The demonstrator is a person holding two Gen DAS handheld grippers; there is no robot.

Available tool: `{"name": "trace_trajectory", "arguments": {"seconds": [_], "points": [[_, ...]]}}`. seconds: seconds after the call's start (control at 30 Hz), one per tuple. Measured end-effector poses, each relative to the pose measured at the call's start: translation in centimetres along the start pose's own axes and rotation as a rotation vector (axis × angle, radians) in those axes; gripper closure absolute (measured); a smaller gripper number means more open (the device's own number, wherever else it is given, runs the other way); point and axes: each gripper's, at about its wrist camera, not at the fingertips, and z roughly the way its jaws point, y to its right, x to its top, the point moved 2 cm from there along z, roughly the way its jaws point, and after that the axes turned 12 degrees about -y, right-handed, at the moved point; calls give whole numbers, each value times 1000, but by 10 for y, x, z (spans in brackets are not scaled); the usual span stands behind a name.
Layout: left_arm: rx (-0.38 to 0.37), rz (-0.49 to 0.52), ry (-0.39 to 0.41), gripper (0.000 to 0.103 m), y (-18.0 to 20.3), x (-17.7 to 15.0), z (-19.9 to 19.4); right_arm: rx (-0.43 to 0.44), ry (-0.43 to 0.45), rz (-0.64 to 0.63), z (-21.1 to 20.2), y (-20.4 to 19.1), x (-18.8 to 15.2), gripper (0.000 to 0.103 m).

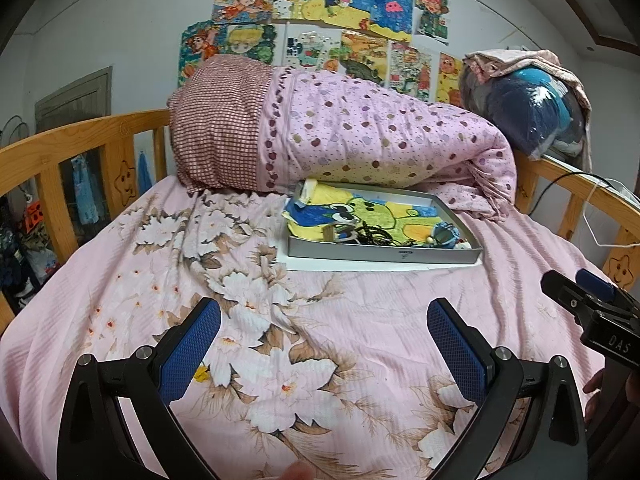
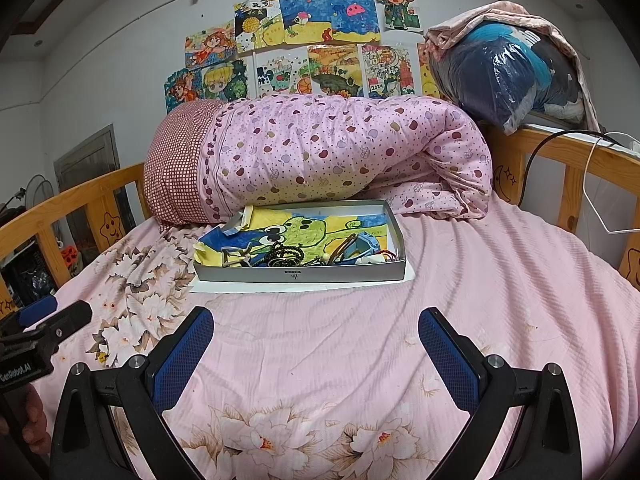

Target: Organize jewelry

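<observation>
A shallow grey box (image 1: 384, 255) (image 2: 300, 275) lies on the bed, lined with a child's drawing of a green creature. A jumble of jewelry (image 1: 376, 235) (image 2: 286, 257) fills its near side: dark bead strings, cords and small pale pieces. My left gripper (image 1: 324, 320) hovers open over the floral sheet, well short of the box. My right gripper (image 2: 316, 330) is open too, a little below the box's front wall. In the left wrist view the right gripper (image 1: 576, 290) shows at the right edge. The left gripper (image 2: 56, 316) shows at the left edge of the right wrist view.
A rolled pink quilt (image 1: 360, 132) (image 2: 320, 152) lies right behind the box. A wooden bed rail (image 1: 80, 148) (image 2: 560, 160) runs around the mattress. A plastic-wrapped bundle (image 2: 512, 72) sits on the back right rail. Cables (image 2: 600, 184) hang at the right. Drawings cover the wall.
</observation>
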Motion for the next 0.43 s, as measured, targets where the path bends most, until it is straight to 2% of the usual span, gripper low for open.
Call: {"name": "trace_trajectory", "arguments": {"seconds": [0.07,0.2,0.43], "points": [[18,-23,6,2,-1,-1,-2,0,-1,0,0,0,0,0],[1,-55,-16,2,0,-3,0,-1,-3,-1,1,-1,-1,0],[21,-9,-2,2,7,-5,-3,-14,-31,9,3,1,-12,0]]}}
